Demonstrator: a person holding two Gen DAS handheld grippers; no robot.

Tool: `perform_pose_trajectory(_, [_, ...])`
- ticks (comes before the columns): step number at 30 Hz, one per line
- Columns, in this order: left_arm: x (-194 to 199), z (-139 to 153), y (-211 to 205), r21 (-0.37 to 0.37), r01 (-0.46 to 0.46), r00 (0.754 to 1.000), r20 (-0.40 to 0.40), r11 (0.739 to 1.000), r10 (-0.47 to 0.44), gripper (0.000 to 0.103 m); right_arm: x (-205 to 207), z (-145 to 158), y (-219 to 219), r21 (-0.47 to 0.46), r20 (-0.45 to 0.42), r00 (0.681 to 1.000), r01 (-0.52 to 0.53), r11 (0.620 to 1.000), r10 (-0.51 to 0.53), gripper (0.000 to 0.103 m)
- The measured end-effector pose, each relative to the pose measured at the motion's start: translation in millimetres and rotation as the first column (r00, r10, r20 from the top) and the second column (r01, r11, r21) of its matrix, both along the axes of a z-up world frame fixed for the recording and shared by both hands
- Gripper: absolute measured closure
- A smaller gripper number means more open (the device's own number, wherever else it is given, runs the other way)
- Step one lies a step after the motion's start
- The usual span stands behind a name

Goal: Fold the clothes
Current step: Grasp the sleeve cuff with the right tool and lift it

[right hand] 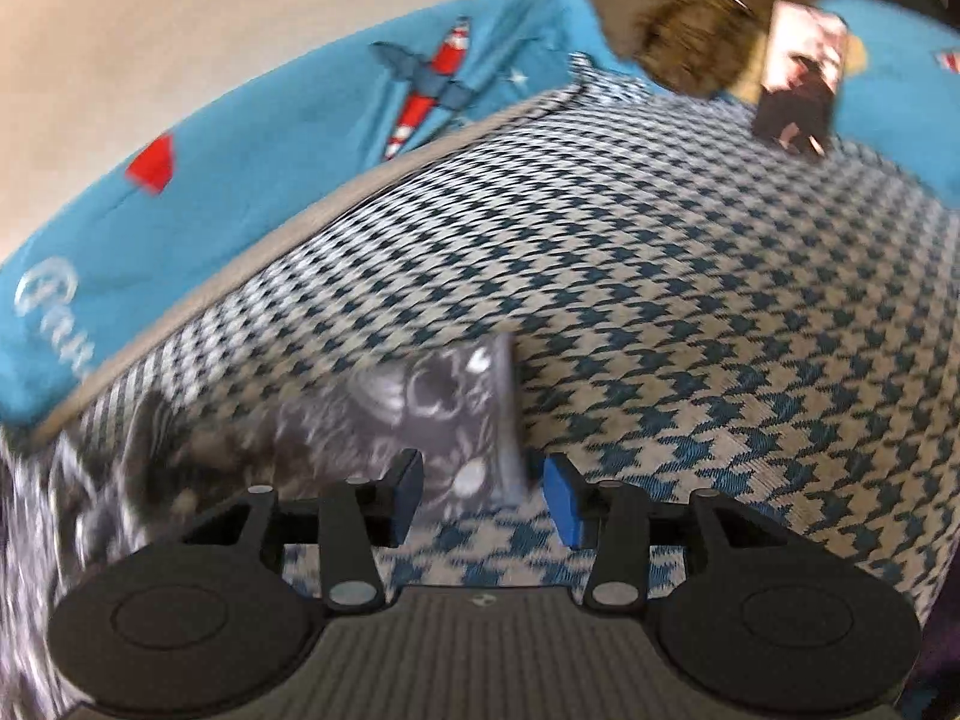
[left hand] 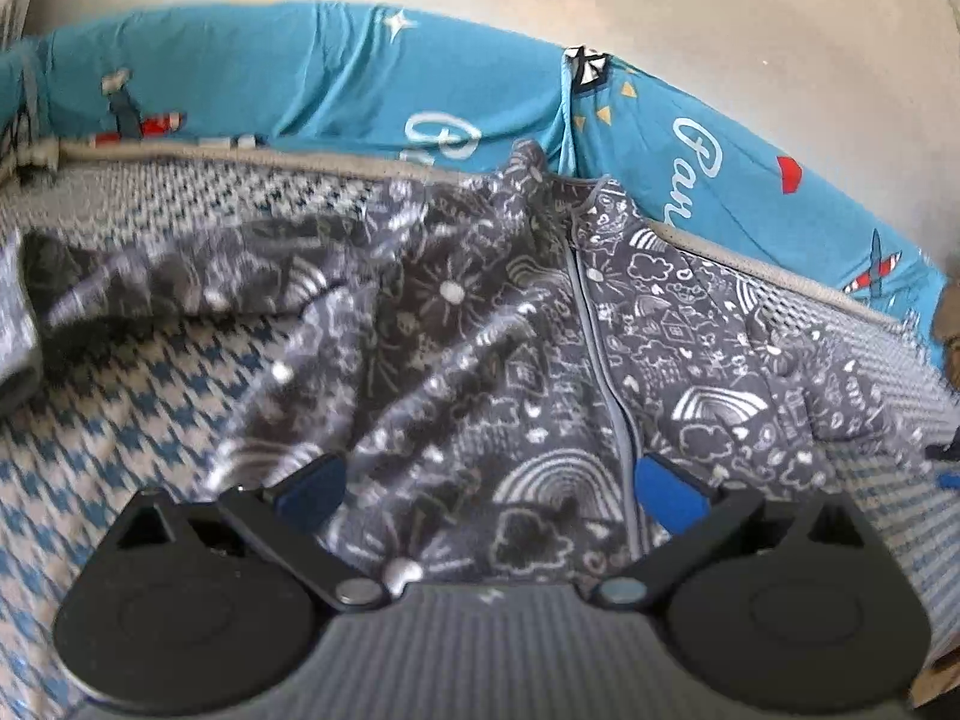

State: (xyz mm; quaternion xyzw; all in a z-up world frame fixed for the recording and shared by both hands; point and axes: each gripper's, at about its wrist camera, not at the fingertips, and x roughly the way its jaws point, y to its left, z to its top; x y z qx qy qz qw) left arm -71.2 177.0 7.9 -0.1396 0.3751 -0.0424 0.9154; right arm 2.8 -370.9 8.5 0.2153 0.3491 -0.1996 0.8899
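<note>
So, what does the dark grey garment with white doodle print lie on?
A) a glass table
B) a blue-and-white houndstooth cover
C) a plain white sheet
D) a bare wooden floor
B: in the left wrist view the dark grey garment with white doodle print spreads over the blue-and-white houndstooth cover.

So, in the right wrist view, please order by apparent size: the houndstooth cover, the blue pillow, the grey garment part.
1. Houndstooth cover, largest.
2. Blue pillow.
3. Grey garment, smallest; only part is visible, blurred and close to the camera.
</note>
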Motion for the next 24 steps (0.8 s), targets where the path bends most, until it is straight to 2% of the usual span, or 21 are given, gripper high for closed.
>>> perform_pose_trajectory(4, [2.7, -3.5, -2.7, -0.043, 0.005, 1.000, -0.015, 0.999, -0.006, 0.000, 7.2, -6.1, -6.7, 0.010, -0.016, 1.000, 0.025, 1.000, -0.025, 0.058])
perform_pose_trajectory(7, [2.6, -4.6, -9.5, -0.036, 0.022, 1.000, -0.004, 0.999, -0.022, 0.000, 10.2, -7.4, -0.8, -0.025, -0.018, 1.000, 0.015, 1.000, -0.016, 0.053])
perform_pose_trajectory(10, [4.3, -6.1, -14.2, -0.040, 0.035, 0.999, -0.009, 0.999, -0.035, 0.000, 14.0, -8.3, 8.9, -0.061, -0.019, 1.000, -0.009, 0.998, 0.008, 0.053])
perform_pose_trajectory(12, [6.1, -7.4, -16.5, -0.047, 0.042, 0.999, -0.016, 0.998, -0.043, 0.000, 17.7, -9.7, 16.5, -0.110, -0.031, 0.999, -0.041, 0.993, 0.038, 0.061])
perform_pose_trajectory(14, [8.0, -7.8, -20.2, -0.045, 0.042, 0.999, -0.020, 0.998, -0.043, 0.000, 20.8, -10.6, 28.0, -0.178, -0.057, 0.996, -0.075, 0.981, 0.065, 0.077])
perform_pose_trajectory(16, [8.8, -8.9, -22.1, -0.035, 0.044, 0.999, -0.022, 0.998, -0.044, 0.000, 22.4, -8.7, 32.8, -0.197, -0.053, 0.995, -0.093, 0.976, 0.084, 0.088])
perform_pose_trajectory(19, [8.8, -10.4, -24.2, -0.019, 0.044, 0.999, -0.023, 0.999, -0.045, 0.000, 17.8, 0.1, 42.0, -0.268, -0.024, 0.998, -0.069, 0.961, 0.065, 0.091])
perform_pose_trajectory(22, [7.3, -11.0, -26.3, 0.001, 0.050, 0.999, -0.020, 0.999, -0.050, 0.000, 8.4, 13.6, 44.8, -0.417, 0.008, 0.999, 0.046, 0.908, -0.047, 0.092])
perform_pose_trajectory(24, [7.0, -11.7, -28.3, 0.015, 0.055, 0.998, -0.019, 0.998, -0.055, 0.000, 2.1, 20.6, 34.9, -0.448, 0.040, 0.992, 0.124, 0.886, -0.119, 0.092])
